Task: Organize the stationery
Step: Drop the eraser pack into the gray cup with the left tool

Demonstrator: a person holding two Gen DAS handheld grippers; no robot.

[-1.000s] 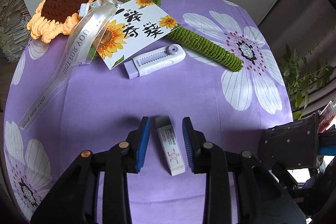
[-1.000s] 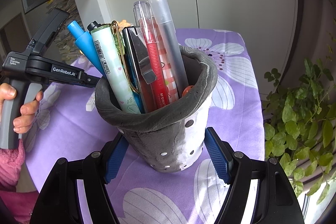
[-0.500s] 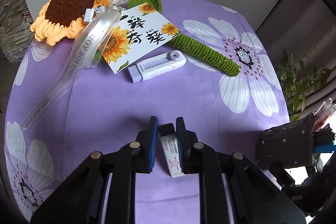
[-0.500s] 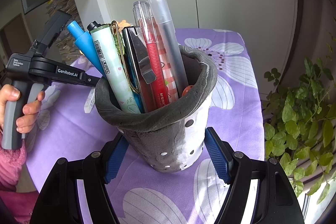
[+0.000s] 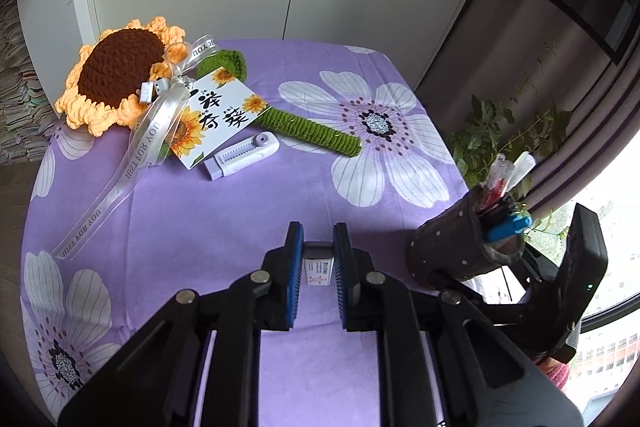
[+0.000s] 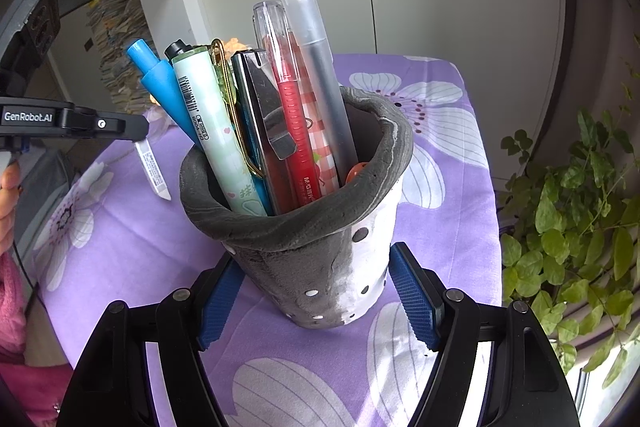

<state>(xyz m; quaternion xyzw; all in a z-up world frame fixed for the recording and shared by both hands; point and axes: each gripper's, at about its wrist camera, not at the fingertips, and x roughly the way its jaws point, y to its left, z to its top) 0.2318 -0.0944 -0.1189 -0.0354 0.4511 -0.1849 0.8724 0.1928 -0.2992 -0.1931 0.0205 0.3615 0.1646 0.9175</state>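
My left gripper [image 5: 318, 247] is shut on a white eraser [image 5: 318, 269] and holds it above the purple flowered tablecloth [image 5: 224, 211]; the eraser [image 6: 152, 169] hangs from that gripper at the left of the right wrist view. My right gripper [image 6: 316, 291] grips the grey dotted pen holder [image 6: 320, 267], its blue pads pressed on both sides. The holder is full of pens and shows at the right in the left wrist view [image 5: 460, 251]. A lilac correction tape [image 5: 244, 155] lies on the cloth farther back.
A crocheted sunflower [image 5: 120, 83] with a green stem [image 5: 316, 131], a ribbon and a white card [image 5: 216, 119] lies at the back left. A leafy plant [image 6: 580, 203] stands off the table's right edge. White cabinets stand behind.
My left gripper closed on the eraser, lifted it off the cloth and swung right, bringing the pen holder into view. My right gripper stayed on the holder.
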